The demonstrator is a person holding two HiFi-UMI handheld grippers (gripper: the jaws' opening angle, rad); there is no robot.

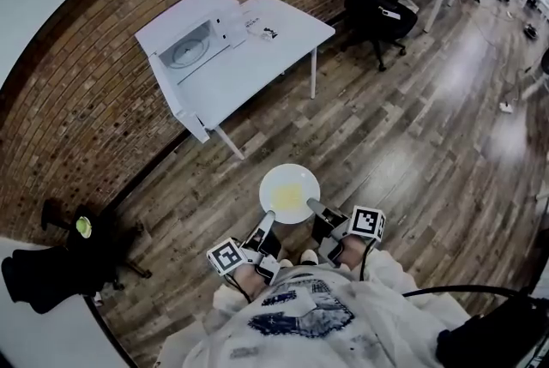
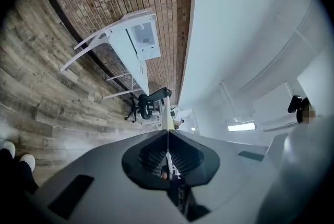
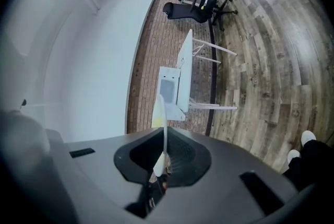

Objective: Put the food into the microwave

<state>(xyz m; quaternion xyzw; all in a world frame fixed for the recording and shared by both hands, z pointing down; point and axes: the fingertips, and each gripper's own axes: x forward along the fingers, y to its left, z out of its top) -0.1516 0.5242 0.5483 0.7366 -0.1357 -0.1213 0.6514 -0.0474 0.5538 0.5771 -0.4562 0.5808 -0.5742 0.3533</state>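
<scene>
The carrying step is in hand: your left gripper [image 1: 268,219] and right gripper [image 1: 314,206] each pinch the rim of the plate [image 1: 276,177] holding yellow food [image 1: 291,197], at lower centre. Next, likely, walk it level to the open microwave [image 1: 190,45] on the bench [image 1: 268,57], upper left.

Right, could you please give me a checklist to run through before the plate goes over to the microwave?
1. Left gripper shut on the plate rim: ok.
2. Right gripper shut on the opposite rim: ok.
3. Food resting on the plate: ok.
4. Microwave door open: ok.
5. Microwave within reach: not ok; it stands on the table, well ahead across the floor.
6. Plate held level: cannot tell.
</scene>
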